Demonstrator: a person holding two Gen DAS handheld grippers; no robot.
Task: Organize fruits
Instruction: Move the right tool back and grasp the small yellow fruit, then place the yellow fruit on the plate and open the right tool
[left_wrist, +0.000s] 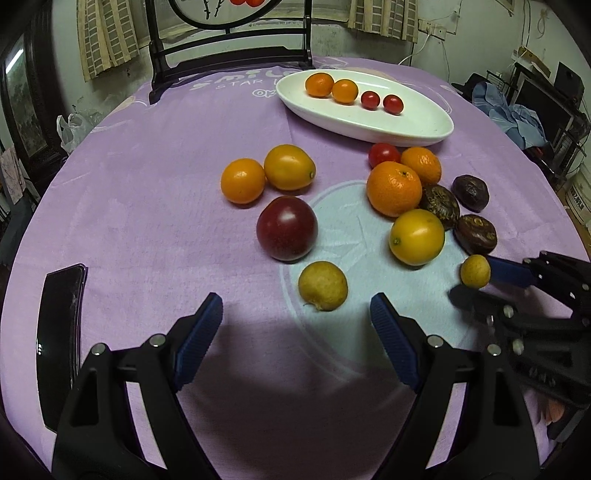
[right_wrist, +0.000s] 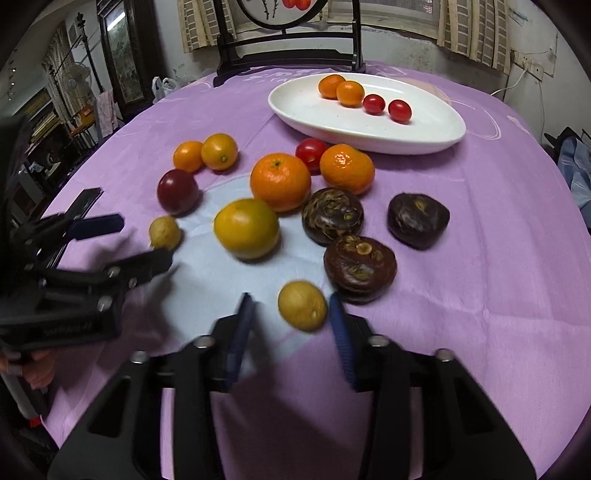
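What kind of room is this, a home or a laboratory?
Probably a lived-in home: a cloth-covered table holding a fruit dish, curtained windows, and a standing fan beside cluttered shelves.

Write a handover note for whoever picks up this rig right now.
Left claw: open, empty, just short of a small yellow fruit.
Right claw: around another small yellow fruit; one pad touches, the other shows a gap, so not clamped.
Done: two oranges and two cherry tomatoes sit in the white dish.
Left: about a dozen fruits loose on the cloth, including oranges, a plum, one tomato and three dark fruits.
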